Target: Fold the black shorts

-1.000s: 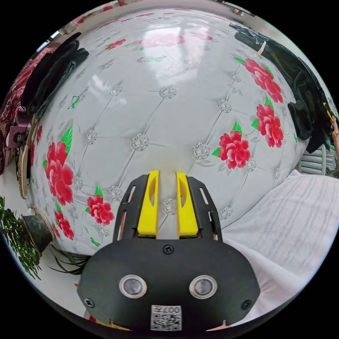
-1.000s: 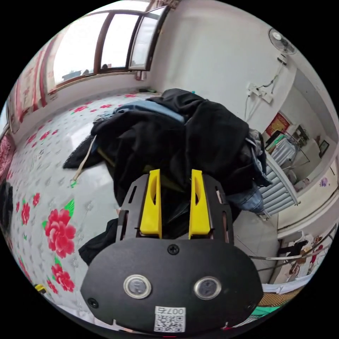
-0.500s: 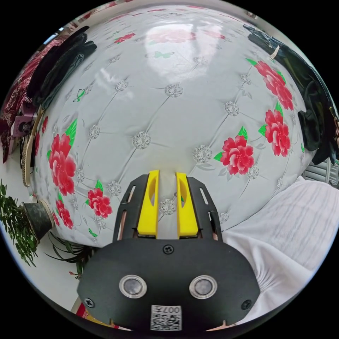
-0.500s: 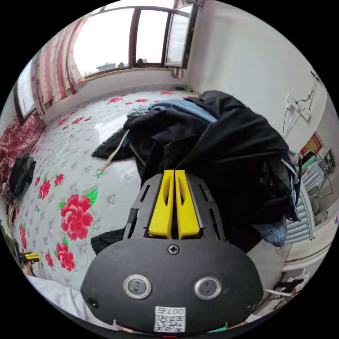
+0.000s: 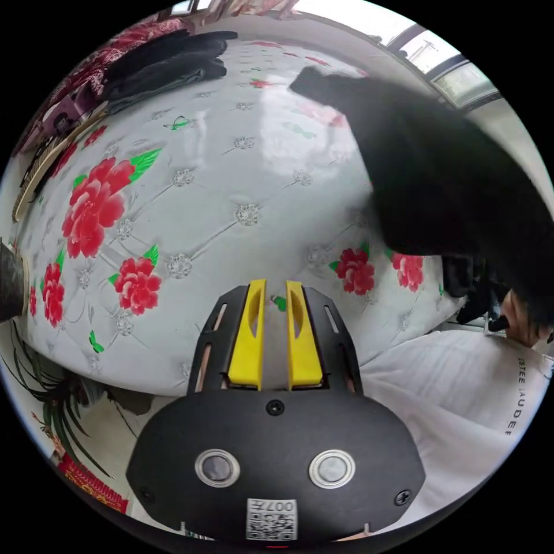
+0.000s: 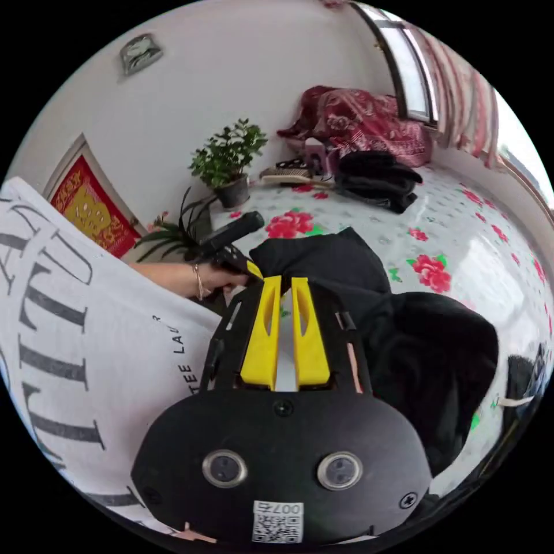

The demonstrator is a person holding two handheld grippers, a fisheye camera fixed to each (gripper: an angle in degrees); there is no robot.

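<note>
The black shorts [image 5: 450,184] hang blurred in the air over the right side of the flowered bed [image 5: 242,167] in the left gripper view. In the right gripper view the shorts [image 6: 404,334] bunch just past and to the right of my right gripper [image 6: 287,280]. Its yellow jaws stand almost together, with the black cloth at their tips. My left gripper [image 5: 276,283] hovers over the bed's near edge, its jaws a little apart with nothing between them. The left gripper [image 6: 253,266] also appears in the right gripper view, held in a hand [image 6: 202,283] beside the shorts.
A stack of folded dark clothes [image 6: 375,179] lies at the far end of the bed beside a red patterned blanket [image 6: 369,121]. A potted plant [image 6: 228,161] stands by the wall. The person's white shirt [image 5: 461,398] is close to both grippers.
The right jaws closed at the dark clothes pile, then swung over the bed, with the black shorts coming along. The left gripper's jaws kept the same gap; its view turned.
</note>
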